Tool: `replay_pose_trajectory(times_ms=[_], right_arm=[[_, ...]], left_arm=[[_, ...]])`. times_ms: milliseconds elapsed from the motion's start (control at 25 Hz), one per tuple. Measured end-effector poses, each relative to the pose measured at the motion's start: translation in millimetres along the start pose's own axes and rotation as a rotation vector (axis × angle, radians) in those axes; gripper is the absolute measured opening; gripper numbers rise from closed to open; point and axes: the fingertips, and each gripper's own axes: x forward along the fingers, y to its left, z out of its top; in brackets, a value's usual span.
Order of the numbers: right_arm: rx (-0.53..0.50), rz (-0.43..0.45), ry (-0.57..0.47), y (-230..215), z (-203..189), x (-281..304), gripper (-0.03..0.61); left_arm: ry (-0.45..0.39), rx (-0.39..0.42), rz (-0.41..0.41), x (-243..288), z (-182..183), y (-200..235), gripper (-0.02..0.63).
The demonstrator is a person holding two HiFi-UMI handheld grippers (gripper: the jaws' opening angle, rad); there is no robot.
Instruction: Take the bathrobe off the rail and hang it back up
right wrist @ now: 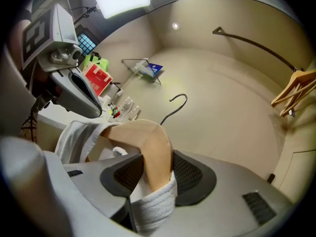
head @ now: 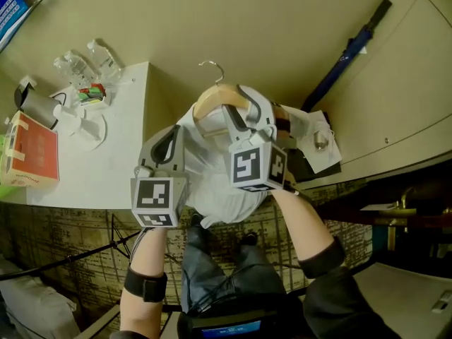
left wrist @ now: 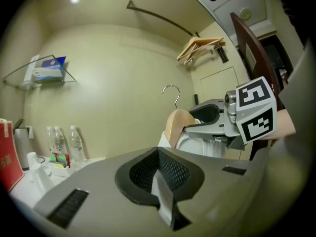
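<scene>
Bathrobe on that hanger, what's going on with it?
A person holds tongs in each hand. The right tongs clamp the pale wooden hanger, which wears the white towelling bathrobe. The left tongs pinch a fold of that bathrobe. The metal hook hangs on nothing; the dark curved wall rail is up above.

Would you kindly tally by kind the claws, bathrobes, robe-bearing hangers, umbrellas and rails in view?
Claws: 2, the left claw and the right claw
Bathrobe: 1
Hanger bearing it: 1
Umbrella: 1
Rail: 1
Total: 6
</scene>
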Motion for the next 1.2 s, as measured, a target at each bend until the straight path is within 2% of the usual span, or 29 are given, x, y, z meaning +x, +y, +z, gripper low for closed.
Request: replay_pose_trajectory(times_ms=[240,520,760,920,1040,1200], right_arm=[[0.075,0.076,0.104,51.9,-78.8,24.2,0.198],[0.121,0.172,0.195,131.0,-168.2,41.1,0.195],[0.211,0.276,0.316,204.1,-249.9,44.2,0.19],[0.222,0.374,0.399,254.1,-297.3,57.7,0.19],[0.205,0.455,0.464,294.7,-330.9,65.6,0.19],[0.202,0.485,0.495,326.5,-364.8,86.7,0.19]], left_arm=[[0.061,-0.056,0.0,20.7,-54.1,1.4,0.002],[0.155,-0.083,-0.025,45.1,-144.0,-4.5,0.002],[0.232,-0.121,-0.052,54.7,-210.0,-21.7,0.002],[0.269,-0.112,-0.047,63.0,-250.9,-19.3,0.002],[0.283,-0.166,-0.054,71.1,-270.1,-26.5,0.002],[0.304,-0.156,-0.085,83.4,-304.7,-34.0,0.002]])
